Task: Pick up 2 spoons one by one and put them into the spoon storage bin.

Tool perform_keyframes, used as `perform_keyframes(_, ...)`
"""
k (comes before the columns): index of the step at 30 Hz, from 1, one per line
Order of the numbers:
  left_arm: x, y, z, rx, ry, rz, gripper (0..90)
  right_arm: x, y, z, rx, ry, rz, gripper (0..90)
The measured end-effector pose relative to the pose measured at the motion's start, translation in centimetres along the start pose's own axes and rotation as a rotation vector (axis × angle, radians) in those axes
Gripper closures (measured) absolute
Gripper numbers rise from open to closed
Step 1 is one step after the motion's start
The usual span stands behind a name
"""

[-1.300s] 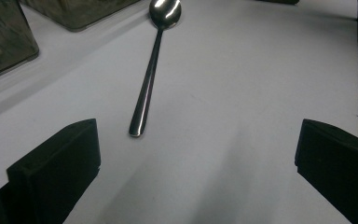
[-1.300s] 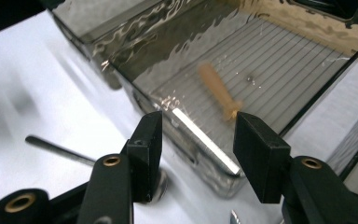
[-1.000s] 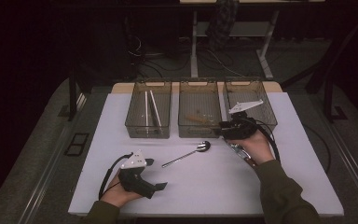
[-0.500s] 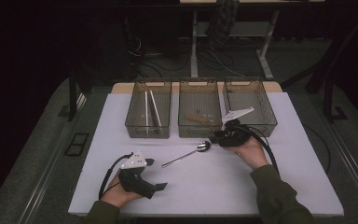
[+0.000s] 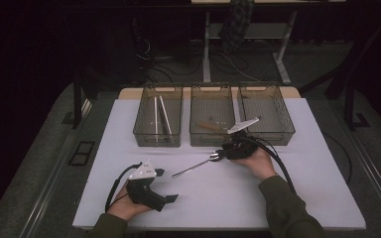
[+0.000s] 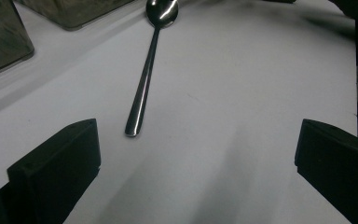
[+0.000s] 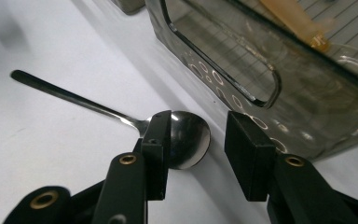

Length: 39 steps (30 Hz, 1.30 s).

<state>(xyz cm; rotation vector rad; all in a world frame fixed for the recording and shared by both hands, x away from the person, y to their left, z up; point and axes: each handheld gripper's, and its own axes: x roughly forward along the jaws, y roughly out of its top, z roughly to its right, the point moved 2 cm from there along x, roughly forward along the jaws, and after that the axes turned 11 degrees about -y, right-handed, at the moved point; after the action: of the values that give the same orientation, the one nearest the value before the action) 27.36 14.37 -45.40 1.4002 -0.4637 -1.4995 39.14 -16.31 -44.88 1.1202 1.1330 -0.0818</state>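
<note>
Down from above the right bin (image 5: 267,106), the right tongs (image 7: 196,154) had sunk over the spoon (image 7: 186,137) on the counter (image 5: 228,193), narrowing yet unclenched, one pad hiding the bowl's edge. Left tongs (image 6: 191,154) rested released, tips cut off.

No legible txt, labels, brands or nos. anywhere.
</note>
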Motion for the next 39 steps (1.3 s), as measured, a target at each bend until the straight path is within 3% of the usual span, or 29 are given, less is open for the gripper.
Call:
perform_keyframes(7,0.0,0.0,0.0,0.001,-0.002,0.001,0.0,1.1,-0.3,-0.2,-0.005,0.014,-0.023,59.8)
perform_keyframes(13,0.0,0.0,0.0,0.004,-0.004,-0.003,0.0,1.1,-0.4,-0.4,-0.043,0.029,-0.029,60.2)
perform_keyframes(17,0.1,0.0,0.0,0.004,-0.003,-0.004,0.0,0.9,-0.6,-0.5,-0.067,0.046,-0.035,65.4)
perform_keyframes(28,0.1,0.0,0.1,0.003,-0.002,-0.005,0.0,0.0,-1.8,0.2,-0.055,0.100,-0.017,81.4)
perform_keyframes(39,0.1,0.0,0.0,0.002,-0.001,-0.008,0.0,-0.7,-2.5,0.0,-0.067,0.130,-0.009,88.0)
